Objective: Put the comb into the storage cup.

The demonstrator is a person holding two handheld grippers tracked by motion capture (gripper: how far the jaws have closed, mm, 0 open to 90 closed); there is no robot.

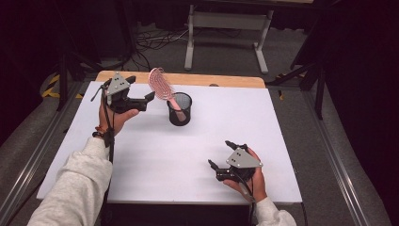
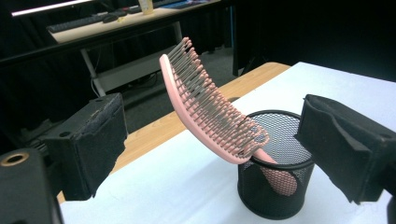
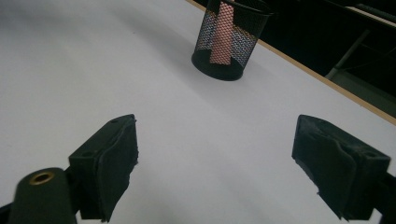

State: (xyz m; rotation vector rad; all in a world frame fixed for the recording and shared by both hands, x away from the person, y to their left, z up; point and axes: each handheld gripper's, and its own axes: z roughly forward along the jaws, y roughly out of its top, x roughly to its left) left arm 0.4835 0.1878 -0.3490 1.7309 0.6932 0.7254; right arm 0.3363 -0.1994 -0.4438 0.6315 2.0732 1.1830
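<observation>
Your pink hairbrush (image 1: 162, 86) stands handle-down in the black mesh cup (image 1: 180, 109) on the white worktop (image 1: 141, 155), placement apparently done. Your left tongs (image 1: 141, 96) hang spread beside it; your right tongs (image 1: 220, 154), also spread, wait well apart.

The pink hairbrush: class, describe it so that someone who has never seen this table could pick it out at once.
Start at the white table and find the black mesh cup near its far edge. The pink hairbrush stands handle-down in that cup, its bristled head leaning out over the rim toward the left gripper. It is the only pink thing there.
</observation>
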